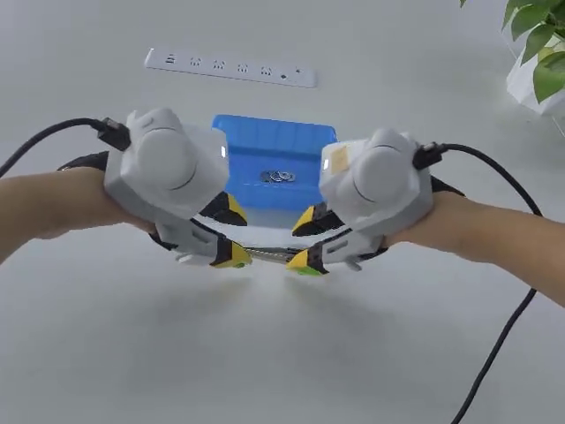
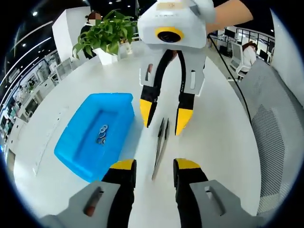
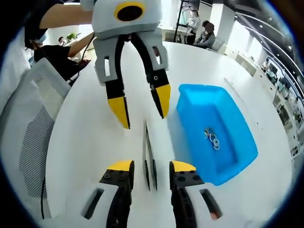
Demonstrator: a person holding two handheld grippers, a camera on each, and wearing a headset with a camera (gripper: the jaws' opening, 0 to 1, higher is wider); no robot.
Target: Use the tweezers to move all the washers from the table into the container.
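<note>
1 tweezers (image 2: 160, 147) on table (image 1: 282, 353), ~3 washers (image 1: 281, 177) in 1 blue container (image 1: 265, 137).

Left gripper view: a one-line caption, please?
Open left gripper faces open right gripper, tweezers between them; washers in the blue container.

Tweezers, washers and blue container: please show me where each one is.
tweezers (image 2: 160, 147), left gripper view, middle of its arms
washers (image 3: 213, 137), right gripper view, middle of the pile
blue container (image 1: 274, 196), head view, near wall
</note>
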